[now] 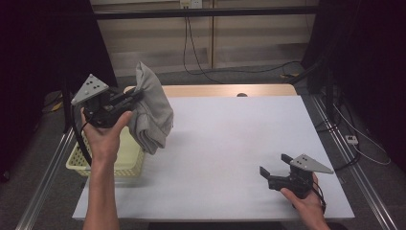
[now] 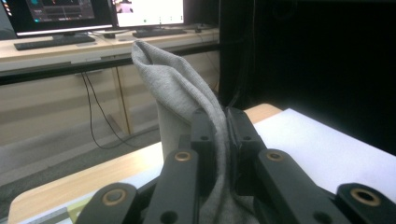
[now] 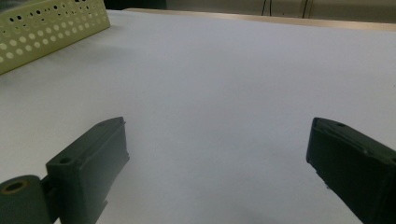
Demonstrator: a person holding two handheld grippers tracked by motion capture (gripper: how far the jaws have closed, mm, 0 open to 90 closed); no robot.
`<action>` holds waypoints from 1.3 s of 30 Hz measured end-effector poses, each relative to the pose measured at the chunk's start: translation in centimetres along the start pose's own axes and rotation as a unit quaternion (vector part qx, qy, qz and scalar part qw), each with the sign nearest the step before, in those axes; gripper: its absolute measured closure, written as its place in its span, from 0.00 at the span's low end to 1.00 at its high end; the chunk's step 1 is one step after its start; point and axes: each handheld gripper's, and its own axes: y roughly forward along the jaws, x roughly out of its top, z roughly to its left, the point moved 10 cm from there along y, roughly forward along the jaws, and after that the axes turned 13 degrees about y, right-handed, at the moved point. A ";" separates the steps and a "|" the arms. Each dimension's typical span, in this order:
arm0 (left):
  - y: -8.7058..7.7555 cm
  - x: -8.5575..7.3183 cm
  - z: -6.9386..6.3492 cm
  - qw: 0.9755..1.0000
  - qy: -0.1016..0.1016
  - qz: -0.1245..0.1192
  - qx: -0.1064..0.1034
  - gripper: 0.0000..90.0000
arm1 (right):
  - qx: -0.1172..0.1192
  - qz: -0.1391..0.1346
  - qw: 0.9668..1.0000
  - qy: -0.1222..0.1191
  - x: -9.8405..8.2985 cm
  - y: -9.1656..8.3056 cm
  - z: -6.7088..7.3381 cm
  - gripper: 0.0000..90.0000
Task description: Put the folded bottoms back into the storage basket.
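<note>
Lift-out step, by the look of it: left claw (image 1: 135, 94) is clenched on a bunched grey cloth (image 1: 152, 110), holding it in the air above the near-left part of the tabletop (image 1: 230, 143), just over the yellow perforated basket (image 1: 125, 160) — the left gripper view has fabric pinched tight between the jaws (image 2: 184, 93). Right claw (image 1: 274, 164) sits low at the near-right, jaws spread wide, nothing between them. Next move likely calls for carrying the cloth over the white sheet and setting it down, with the right claw taking a free edge to spread it. Hard to tell — what garment it is; the basket's interior is blocked by forearm and cloth.
</note>
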 end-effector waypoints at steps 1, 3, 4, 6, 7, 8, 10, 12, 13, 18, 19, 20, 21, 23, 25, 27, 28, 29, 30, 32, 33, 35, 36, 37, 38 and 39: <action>-0.2 0.0 0.1 1.000 0.002 0.000 0.002 0.92 | -0.001 0.000 1.000 0.001 0.0 0.0 0.0 0.06; -0.5 0.2 0.2 1.000 -0.001 -0.005 0.003 0.92 | 0.000 0.001 1.000 0.000 0.0 0.0 0.0 0.06; -0.7 0.3 0.3 1.000 0.001 -0.007 0.003 0.92 | -0.001 0.001 1.000 0.000 0.0 0.1 0.0 0.06; -1.0 0.4 0.5 1.000 -0.002 -0.011 0.006 0.92 | 0.000 0.001 1.000 -0.001 0.0 0.0 0.0 0.06; -1.1 0.5 0.6 1.000 -0.003 -0.011 0.008 0.92 | 0.000 0.001 1.000 -0.001 0.0 0.0 0.0 0.06; -1.2 0.4 0.6 1.000 -0.003 -0.011 0.008 0.92 | 0.000 0.001 1.000 -0.001 0.0 0.0 0.0 0.06; -1.4 0.5 0.8 1.000 -0.005 -0.012 0.012 0.92 | -0.001 0.001 1.000 0.000 0.0 0.1 0.0 0.06; -1.6 0.5 1.0 1.000 -0.006 -0.013 0.013 0.92 | -0.001 0.001 1.000 -0.001 0.0 0.1 0.0 0.06; -1.7 0.5 1.1 1.000 -0.006 -0.014 0.014 0.92 | 0.000 0.001 1.000 0.000 0.0 0.1 0.0 0.06; -2.2 0.5 1.5 1.000 -0.011 -0.017 0.019 0.93 | -0.001 0.001 1.000 0.000 0.0 0.1 0.0 0.06; -2.4 0.5 1.6 1.000 -0.008 -0.017 0.020 0.93 | -0.001 0.001 1.000 0.000 0.0 0.1 0.0 0.06; -2.4 0.6 1.6 1.000 -0.012 -0.019 0.020 0.93 | -0.001 0.002 1.000 0.000 0.0 0.1 0.0 0.06; -2.6 0.6 1.7 1.000 -0.011 -0.019 0.022 0.93 | -0.001 0.001 1.000 0.000 0.0 0.1 0.0 0.06; -2.7 0.6 1.8 0.999 -0.014 -0.021 0.024 0.93 | -0.001 0.002 1.000 0.000 0.0 0.1 0.0 0.06; -2.9 0.6 1.9 0.999 -0.014 -0.021 0.024 0.93 | -0.002 0.001 1.000 0.000 0.0 0.1 0.0 0.06; -3.0 0.6 2.0 0.999 -0.015 -0.023 0.026 0.93 | -0.002 0.001 1.000 0.000 0.0 0.1 0.0 0.06; -3.1 0.6 2.0 0.999 -0.014 -0.022 0.027 0.93 | -0.002 0.003 1.000 0.001 -0.1 0.1 0.0 0.06; -3.2 0.6 2.0 0.999 -0.014 -0.023 0.026 0.93 | -0.002 0.003 1.000 0.001 -0.1 0.1 0.0 0.06; -3.3 0.7 2.1 0.999 -0.014 -0.023 0.028 0.93 | -0.002 0.003 1.000 0.001 -0.1 0.1 0.0 0.06; -3.6 0.8 2.2 0.999 -0.014 -0.026 0.030 0.93 | -0.002 0.002 1.000 0.000 -0.1 0.1 0.0 0.06; -3.8 0.8 2.3 0.999 -0.014 -0.027 0.032 0.93 | -0.002 0.001 1.000 0.002 0.0 0.1 0.0 0.06; -4.1 0.8 2.6 0.999 -0.019 -0.031 0.035 0.93 | -0.002 0.002 1.000 0.001 -0.1 0.1 -0.1 0.06; -4.3 0.8 2.7 0.999 -0.021 -0.033 0.035 0.93 | -0.002 0.002 1.000 0.000 -0.1 0.1 0.0 0.06; -4.4 0.8 2.8 0.999 -0.020 -0.034 0.033 0.93 | -0.002 0.003 1.000 0.001 -0.1 0.2 0.0 0.06; -4.6 0.7 2.9 0.999 -0.021 -0.033 0.036 0.93 | -0.002 0.003 1.000 0.000 -0.1 0.2 0.0 0.06; -4.7 0.7 3.1 0.998 -0.021 -0.033 0.038 0.93 | -0.002 0.003 1.000 0.000 -0.1 0.2 0.0 0.06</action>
